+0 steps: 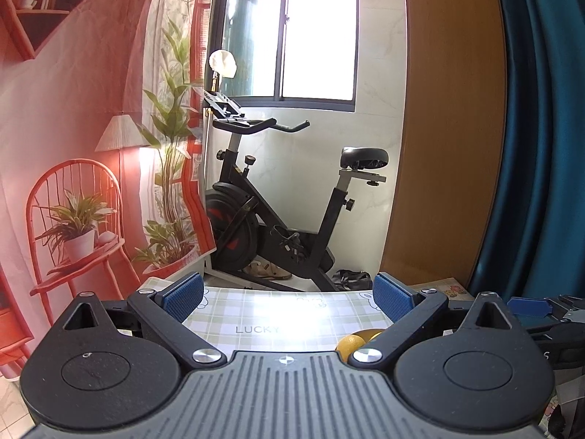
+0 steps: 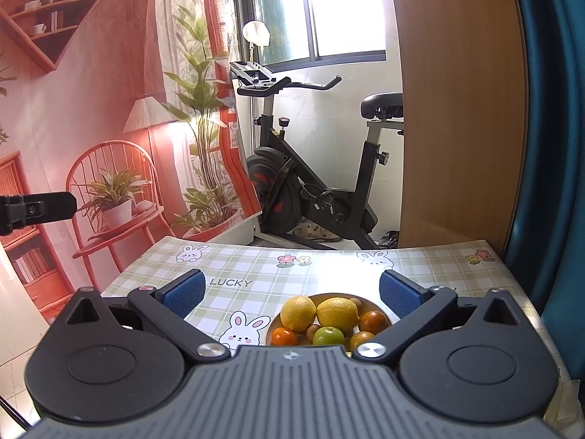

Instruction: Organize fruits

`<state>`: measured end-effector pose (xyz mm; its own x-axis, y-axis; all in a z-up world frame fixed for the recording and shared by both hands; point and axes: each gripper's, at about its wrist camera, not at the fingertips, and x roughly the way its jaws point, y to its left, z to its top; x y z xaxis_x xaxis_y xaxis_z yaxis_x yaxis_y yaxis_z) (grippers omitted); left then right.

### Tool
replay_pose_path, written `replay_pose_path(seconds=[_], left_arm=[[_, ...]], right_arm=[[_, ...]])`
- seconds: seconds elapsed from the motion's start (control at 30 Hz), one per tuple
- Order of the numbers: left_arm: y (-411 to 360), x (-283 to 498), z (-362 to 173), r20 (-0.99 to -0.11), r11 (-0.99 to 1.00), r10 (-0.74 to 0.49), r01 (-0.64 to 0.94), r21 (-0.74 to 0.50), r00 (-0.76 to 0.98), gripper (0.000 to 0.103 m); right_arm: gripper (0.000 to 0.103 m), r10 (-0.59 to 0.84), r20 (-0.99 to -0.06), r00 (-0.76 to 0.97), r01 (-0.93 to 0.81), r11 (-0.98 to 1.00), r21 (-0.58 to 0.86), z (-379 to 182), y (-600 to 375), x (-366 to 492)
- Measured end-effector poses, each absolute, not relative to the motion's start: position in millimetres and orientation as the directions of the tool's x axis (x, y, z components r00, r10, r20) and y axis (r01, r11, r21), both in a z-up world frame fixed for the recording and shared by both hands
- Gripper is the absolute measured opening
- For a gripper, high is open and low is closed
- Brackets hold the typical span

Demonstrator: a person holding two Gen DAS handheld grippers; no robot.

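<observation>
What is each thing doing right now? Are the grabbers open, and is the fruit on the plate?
Left gripper: open, empty.
Right gripper: open, empty, above the table.
Plate: on the table, full of fruit.
Two lemons: on the plate, side by side.
Green apple: on the plate, in front of the lemons.
Tablecloth: lying flat.

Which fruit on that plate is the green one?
The green apple, at the plate's near edge, in front of the two lemons. Every other fruit there is yellow, orange or brownish.

"LUCKY" on the tablecloth (image 2: 329, 270)
</observation>
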<state>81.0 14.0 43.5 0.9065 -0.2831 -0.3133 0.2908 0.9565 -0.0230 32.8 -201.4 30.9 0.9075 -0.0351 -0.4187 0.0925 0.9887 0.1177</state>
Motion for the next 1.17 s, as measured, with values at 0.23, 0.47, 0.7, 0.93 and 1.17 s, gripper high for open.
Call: replay_pose_path(seconds=[0.23, 0.47, 0.7, 0.93, 1.17], left_arm=[[13.5, 76.8, 41.8, -0.318, 0.959, -0.272, 0.282, -0.014, 0.908, 0.1], [14.3, 75.0, 43.7, -0.316, 0.961, -0.267, 0.277, -0.012, 0.91, 0.1], [14.6, 73.7, 45.3, -0.319, 0.963, -0.256, 0.268, -0.007, 0.912, 0.1], [14.6, 74.8, 46.0, -0.327, 0.965, -0.253, 0.264, -0.013, 0.91, 0.103], [15.4, 75.2, 45.3, -0.332, 0.968, -0.241, 0.251, -0.011, 0.912, 0.103]], right_arm=[[0.103, -0.036, -0.418, 0.908, 0.094, 0.989, 0.118, 32.4, -202.0, 30.7], [0.103, -0.038, -0.417, 0.908, 0.096, 0.988, 0.12, 34.5, -201.1, 29.3], [0.103, -0.039, -0.416, 0.909, 0.096, 0.988, 0.119, 34.3, -201.6, 29.4], [0.103, -0.037, -0.416, 0.908, 0.096, 0.988, 0.12, 33.8, -201.8, 29.5], [0.103, -0.038, -0.416, 0.909, 0.096, 0.988, 0.119, 33.9, -201.6, 29.3]])
